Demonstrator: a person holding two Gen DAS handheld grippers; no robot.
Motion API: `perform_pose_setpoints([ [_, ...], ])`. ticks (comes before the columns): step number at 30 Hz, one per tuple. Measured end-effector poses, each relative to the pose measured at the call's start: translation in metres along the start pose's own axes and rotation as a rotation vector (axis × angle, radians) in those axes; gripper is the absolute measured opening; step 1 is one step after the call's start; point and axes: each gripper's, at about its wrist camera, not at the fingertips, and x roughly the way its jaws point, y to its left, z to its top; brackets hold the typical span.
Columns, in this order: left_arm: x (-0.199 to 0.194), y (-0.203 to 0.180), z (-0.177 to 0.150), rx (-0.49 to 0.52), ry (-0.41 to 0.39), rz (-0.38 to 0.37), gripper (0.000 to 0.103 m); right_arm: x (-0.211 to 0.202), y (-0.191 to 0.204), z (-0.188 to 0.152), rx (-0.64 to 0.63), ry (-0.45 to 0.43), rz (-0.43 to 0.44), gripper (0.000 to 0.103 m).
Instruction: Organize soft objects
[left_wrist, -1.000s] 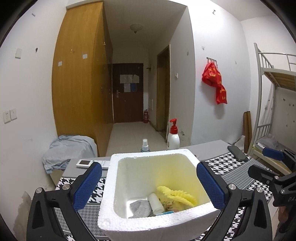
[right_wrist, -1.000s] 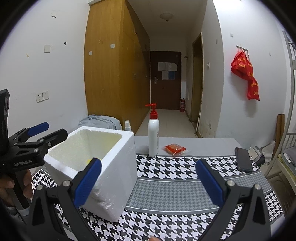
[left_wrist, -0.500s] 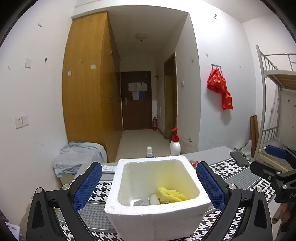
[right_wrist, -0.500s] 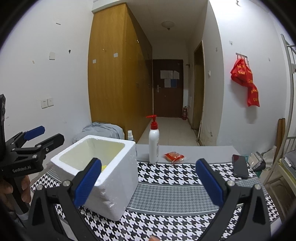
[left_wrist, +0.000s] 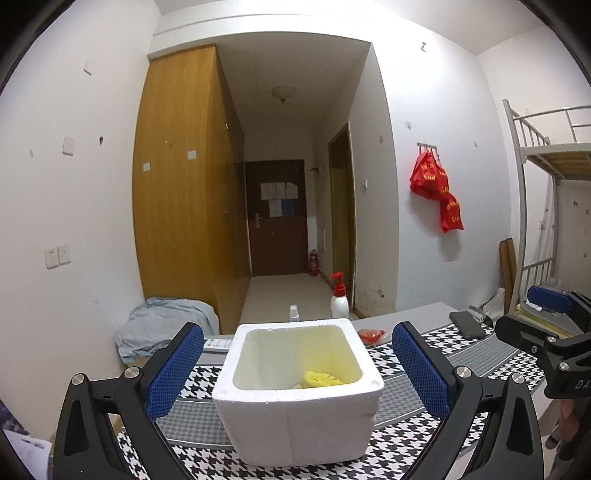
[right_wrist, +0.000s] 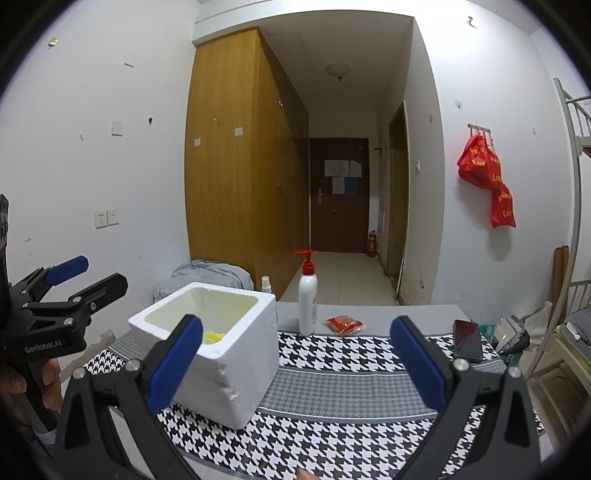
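A white foam box stands on the houndstooth table cloth. Inside it a yellow soft item shows just over the rim; the rest of the contents are hidden by the wall. My left gripper is open, its blue pads either side of the box and back from it, with nothing held. That same gripper shows at the left edge of the right wrist view. My right gripper is open and empty over the cloth, right of the box, and appears as the right gripper in the left wrist view.
A white pump bottle and a small spray bottle stand behind the box. A red packet and a dark phone lie further right. A remote lies back left. A bunk bed frame rises on the right.
Both grippers have pulled back and up from the box, so it looks smaller and less of its contents shows. Both stay open.
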Motion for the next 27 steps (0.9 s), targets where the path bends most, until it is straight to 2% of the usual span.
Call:
perform_pose_setpoints([
  [12, -0.029, -0.011, -0.006, 0.0, -0.021, 0.001, 0.102, -0.034, 0.003, -0.006, -0.01, -0.044, 0.015, 0.103],
  [27, -0.055, -0.022, -0.03, -0.014, -0.005, 0.025, 0.102, -0.057, 0.002, -0.027, -0.003, -0.041, 0.036, 0.103],
])
